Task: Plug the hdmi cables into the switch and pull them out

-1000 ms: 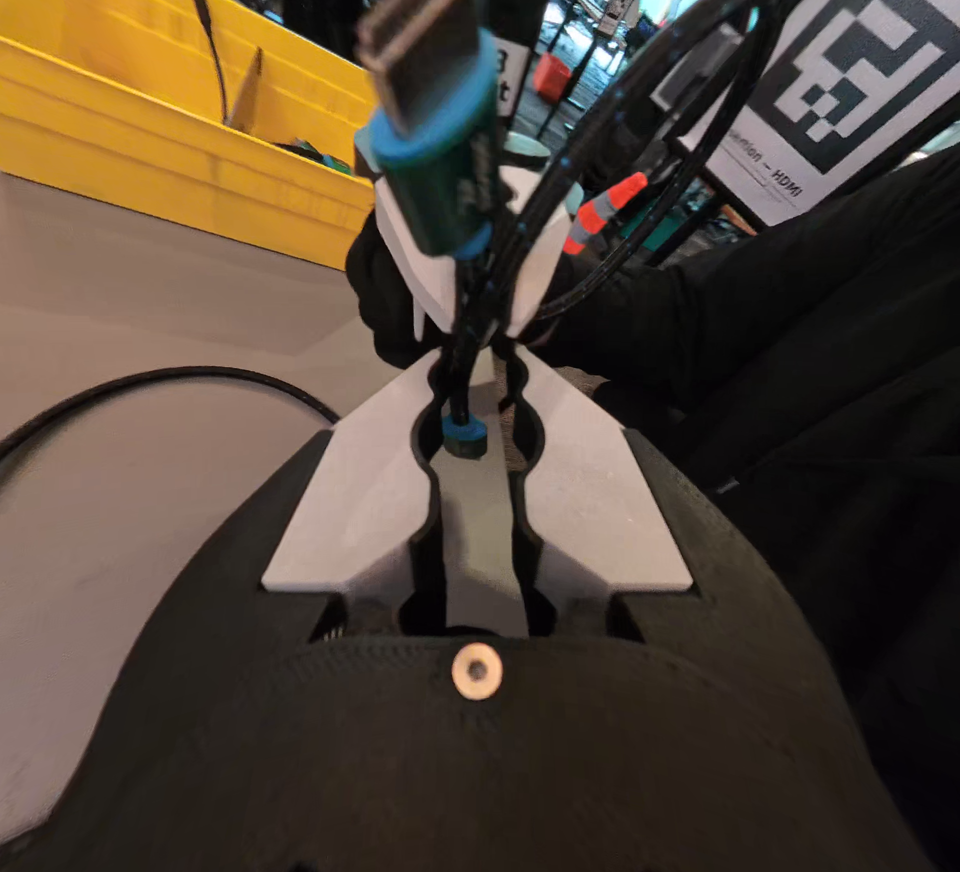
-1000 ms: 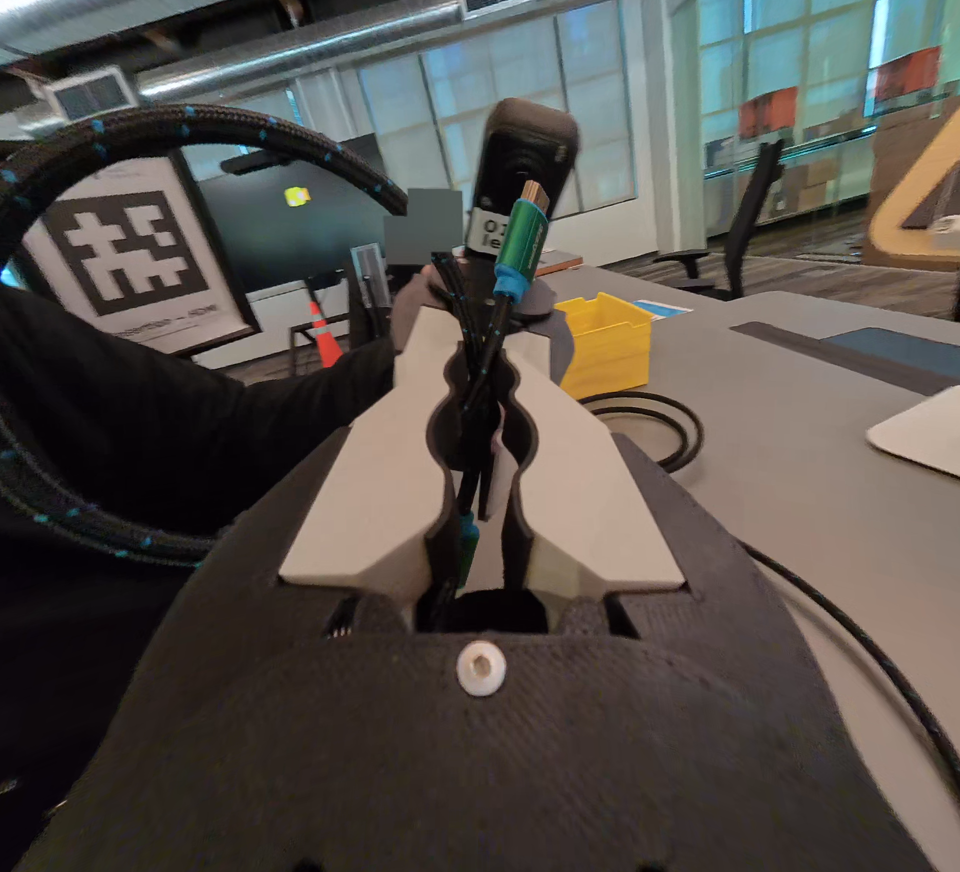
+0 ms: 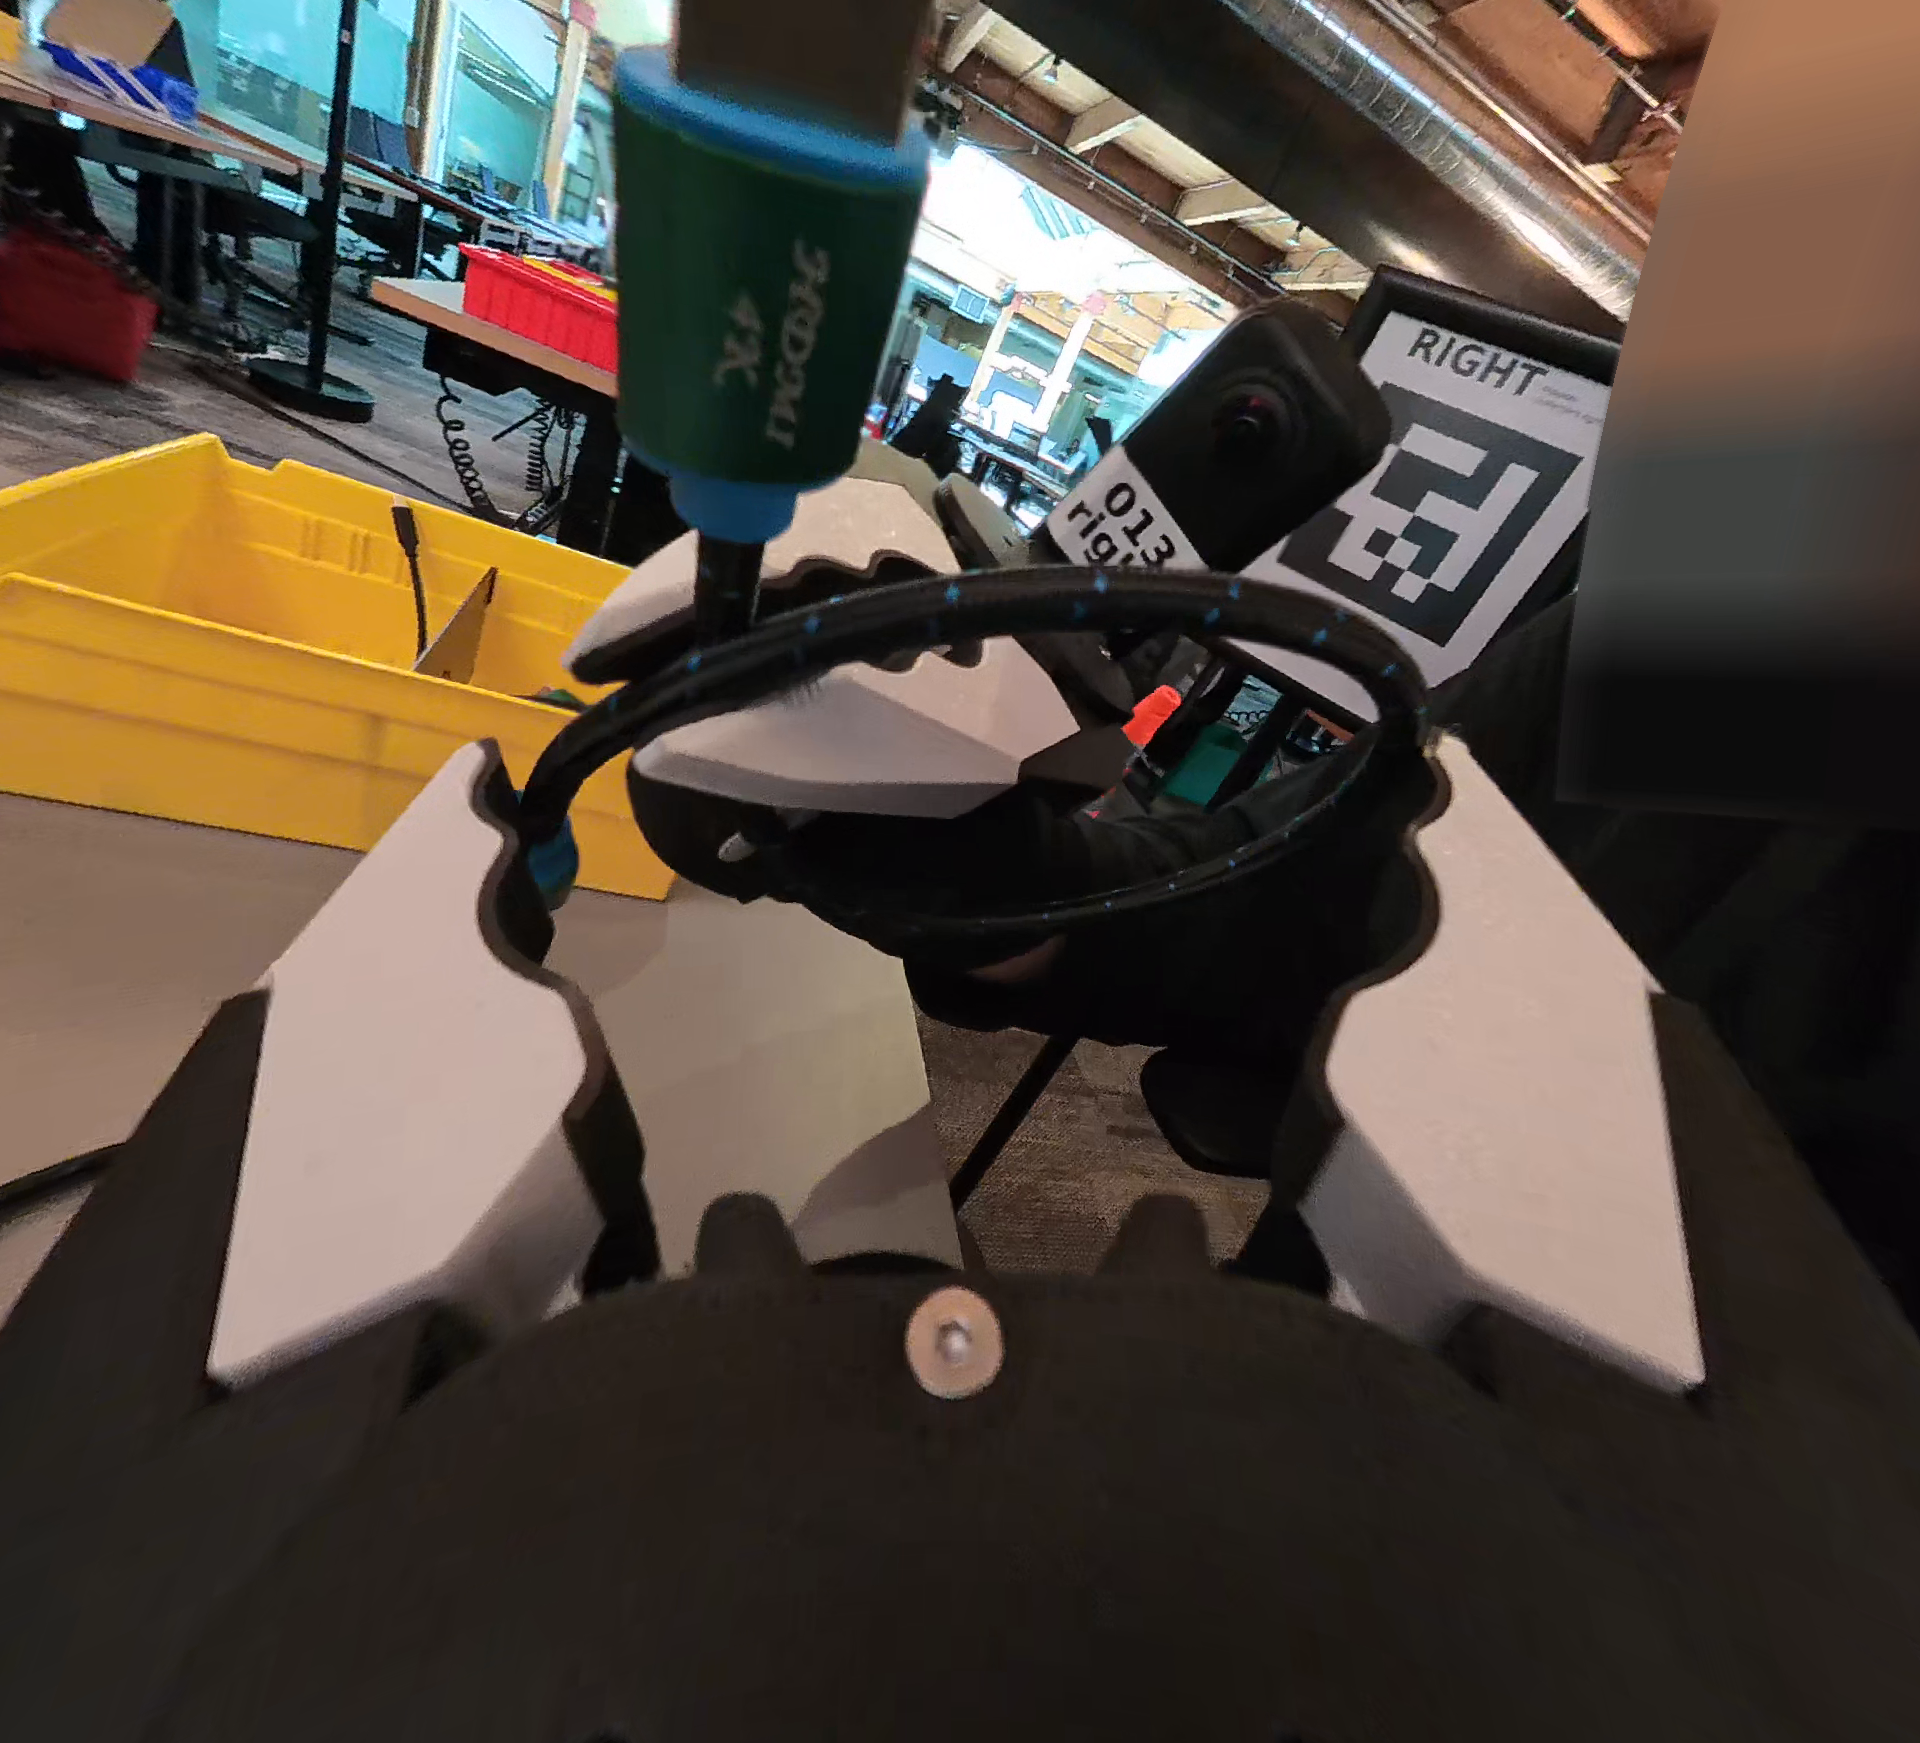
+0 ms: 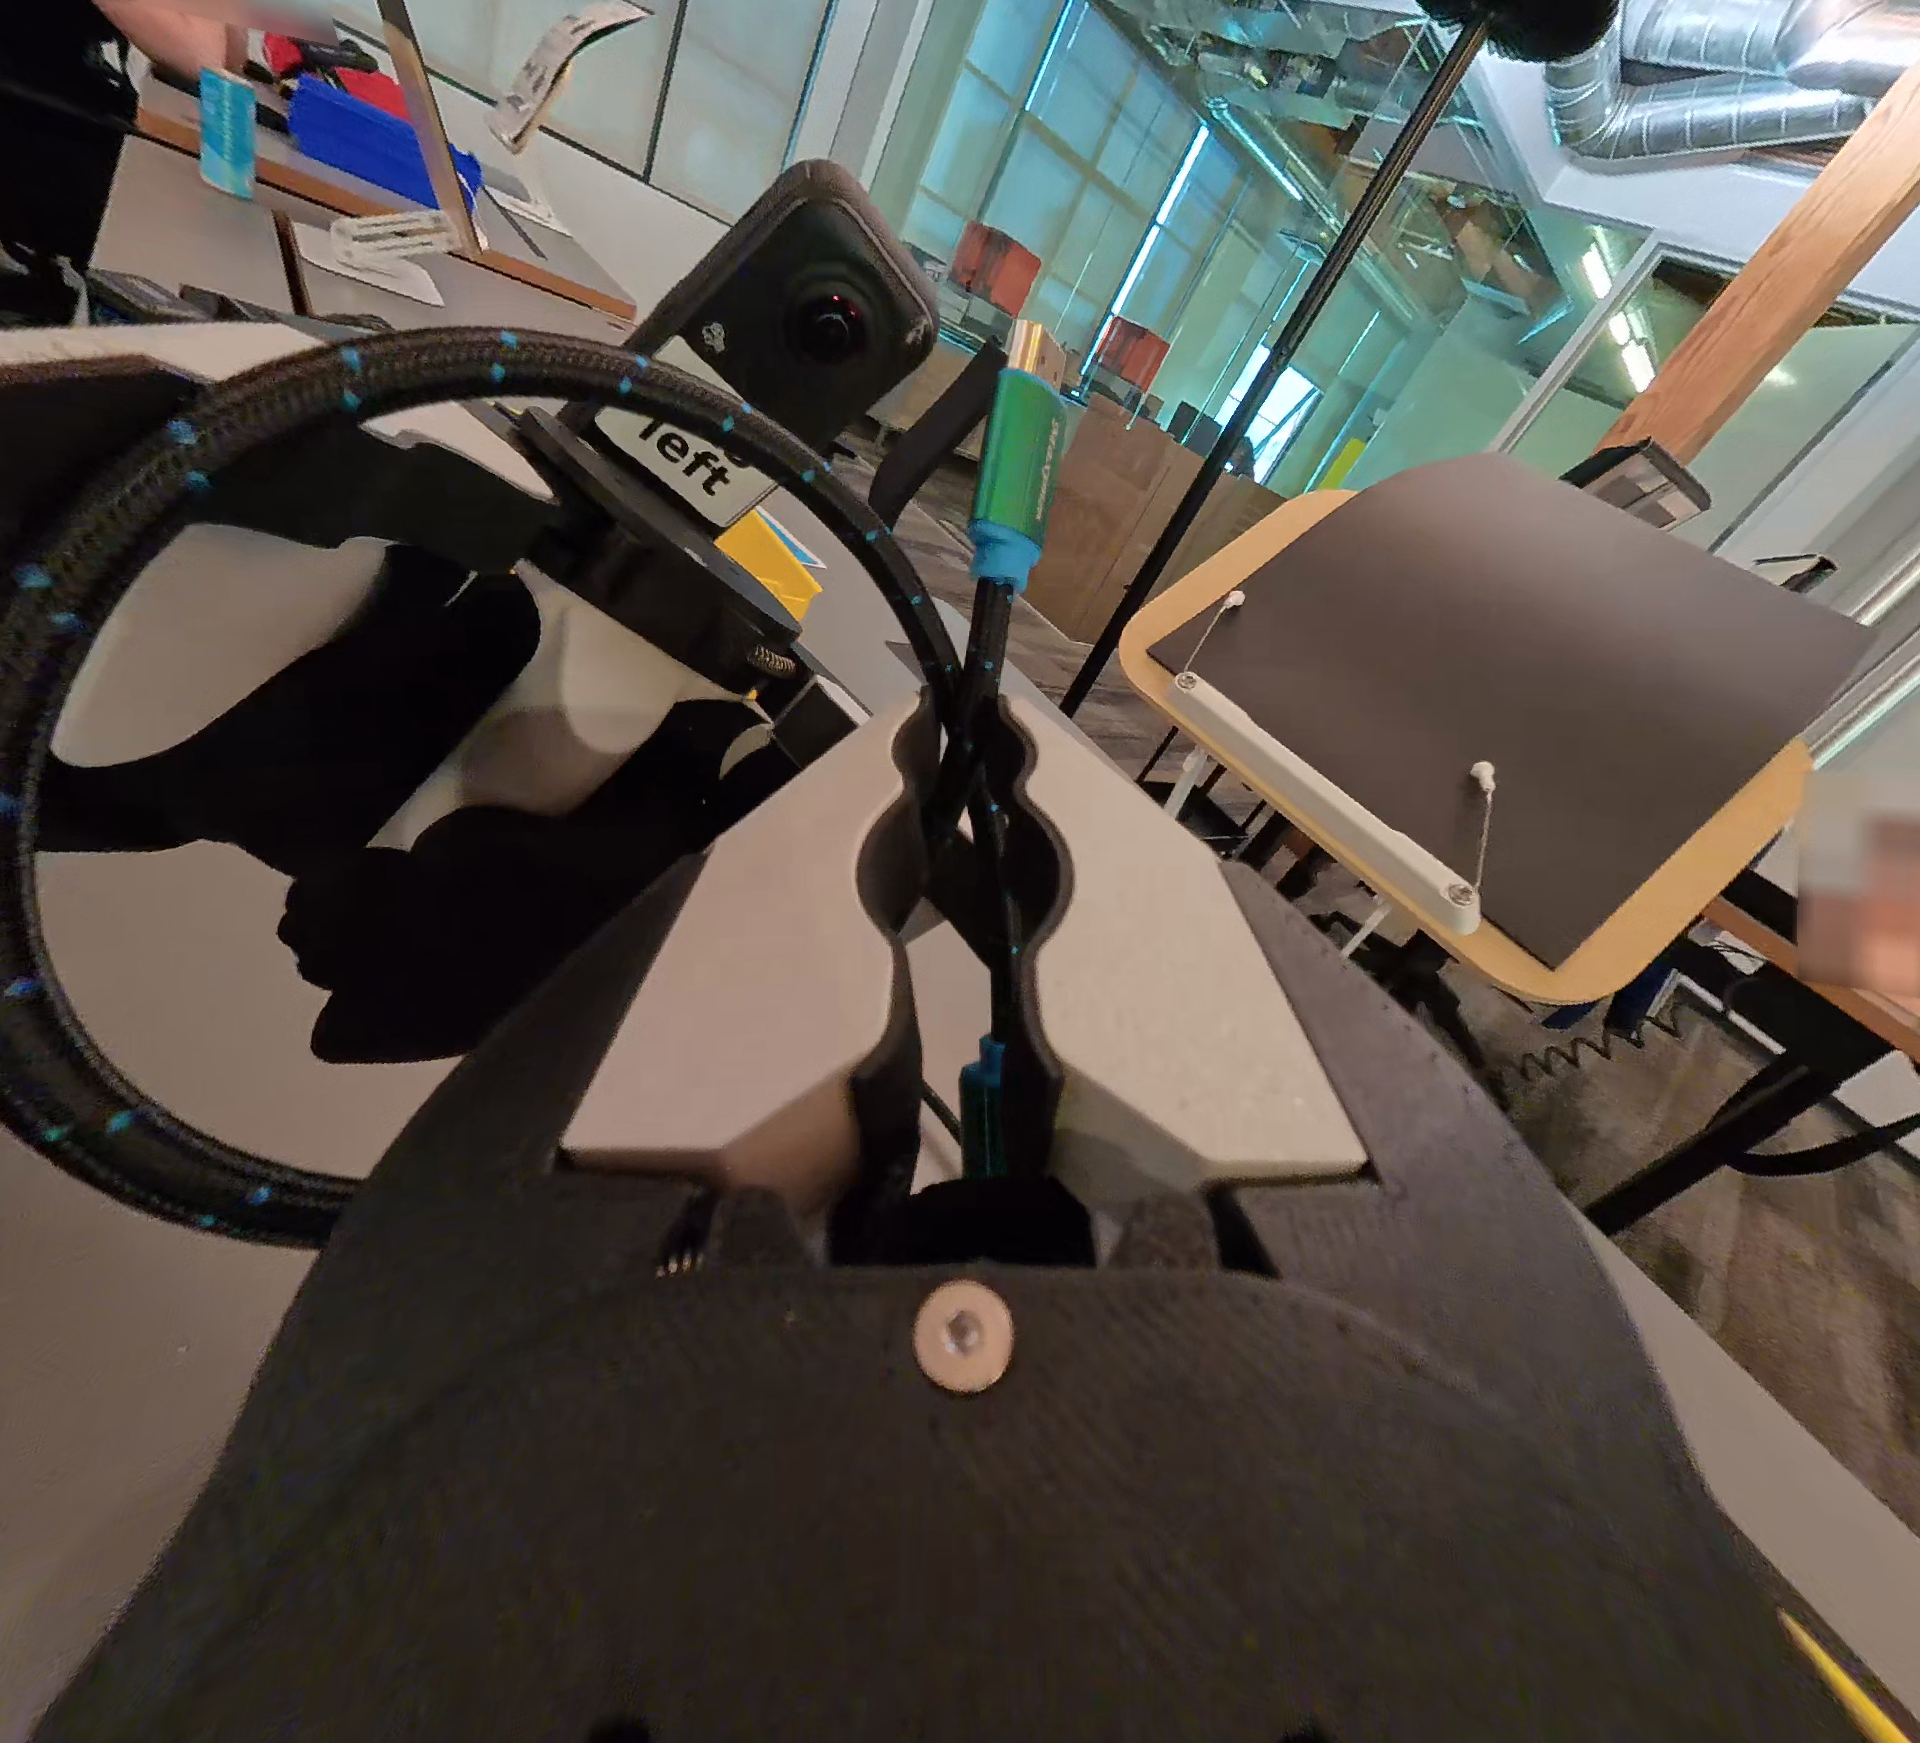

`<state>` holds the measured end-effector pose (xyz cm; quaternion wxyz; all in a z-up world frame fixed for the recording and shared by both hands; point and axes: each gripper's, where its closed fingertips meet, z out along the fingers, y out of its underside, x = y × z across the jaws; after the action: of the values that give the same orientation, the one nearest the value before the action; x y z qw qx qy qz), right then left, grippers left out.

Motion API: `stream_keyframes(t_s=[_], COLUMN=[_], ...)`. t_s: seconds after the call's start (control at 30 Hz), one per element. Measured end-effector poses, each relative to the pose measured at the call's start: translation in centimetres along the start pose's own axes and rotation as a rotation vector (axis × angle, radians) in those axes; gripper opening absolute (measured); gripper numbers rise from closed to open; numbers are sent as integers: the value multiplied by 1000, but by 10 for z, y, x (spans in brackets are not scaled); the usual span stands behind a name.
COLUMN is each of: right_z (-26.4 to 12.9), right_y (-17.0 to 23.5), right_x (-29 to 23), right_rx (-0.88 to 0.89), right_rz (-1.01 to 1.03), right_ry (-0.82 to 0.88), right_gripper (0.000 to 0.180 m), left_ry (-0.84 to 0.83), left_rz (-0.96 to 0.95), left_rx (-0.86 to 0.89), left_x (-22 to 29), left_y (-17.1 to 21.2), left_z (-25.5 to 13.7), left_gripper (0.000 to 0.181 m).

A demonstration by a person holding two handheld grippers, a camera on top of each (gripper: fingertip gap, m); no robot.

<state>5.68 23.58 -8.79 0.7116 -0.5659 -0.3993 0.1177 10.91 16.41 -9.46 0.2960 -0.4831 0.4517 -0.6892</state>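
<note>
A black braided HDMI cable (image 3: 1039, 613) with blue flecks is bent into a loop. Its green plug (image 3: 758, 311) with blue collars points up. My right gripper (image 3: 717, 644) is shut on the cable just below that plug. In the right wrist view the right gripper (image 4: 966, 717) pinches two crossed strands of cable (image 4: 42, 862), with the green plug (image 4: 1018, 467) above the tips. A second green plug (image 4: 982, 1111) hangs between the fingers near their base. My left gripper (image 3: 961, 758) is wide open, and the loop spans the gap between its fingers. No switch is in view.
A yellow bin (image 3: 260, 654) stands on the grey table (image 3: 135, 945) at the left. A thin black cable (image 3: 42, 1184) lies on the table. A black-and-white marker board (image 3: 1455, 509) stands behind. A tilted black board (image 4: 1507, 706) and a black stand pole (image 4: 1351, 239) are at the right. Tip to tip, the grippers are about 7 centimeters apart.
My left gripper has opened wide and let go of the cable. Both grippers have tilted upward. The right gripper still holds the cable below the green plug.
</note>
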Motion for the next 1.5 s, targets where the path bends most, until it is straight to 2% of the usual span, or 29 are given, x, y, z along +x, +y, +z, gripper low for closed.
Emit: stream_keyframes(t_s=[0.13,0.23,0.47,0.53,0.57,0.6,0.63,0.67,0.87,1.0,1.07,1.1,1.3,1.37,1.5], right_z=[-1,-3,-4,-4,-5,-7,-8,-7,-8,-15,-16,-16,-7,-5,-7], right_y=[4,7,15,18,20,18,15,18,27,22,24,28,37,34,34], right_x=[-2,-3,-10,-13,-15,-18,-21,-25,-30,-11,-4,-3,-9,-12,-13], right_rx=[-20,-27,-101,-110,-118,-108,-102,-133,-164,-133,-143,-167,-224,-209,-194], right_rz=[-53,-65,-169,-143,-110,-85,-69,-79,-46,-27,-47,-75,-161,-156,-111], right_ry=[10,10,-18,-58,-92,-120,-147,-167,-205,-122,-85,-72,-18,-20,-26], right_gripper=[5,3,4,3,4,5,4,4,4,4,4,3,5,3,4], left_ry=[66,41,29,20,6,0,24,46,45,152,149,137,13,19,33], left_rz=[-65,-60,-51,-46,-55,-75,-95,-106,-110,-137,-104,-78,-19,-14,-27], left_rx=[-34,-88,-150,-175,-189,-187,-165,-165,-158,-13,23,30,116,104,79], left_x=[5,1,-4,-6,-9,-13,-13,-12,-15,-1,3,5,-2,-1,-1], left_y=[6,13,24,28,31,32,30,32,37,18,14,13,0,5,9], left_z=[3,4,4,4,3,0,-3,-4,-8,-24,-26,-23,-5,0,0], left_gripper=[139,129,115,112,104,85,75,75,79,121,151,158,157,141,134])
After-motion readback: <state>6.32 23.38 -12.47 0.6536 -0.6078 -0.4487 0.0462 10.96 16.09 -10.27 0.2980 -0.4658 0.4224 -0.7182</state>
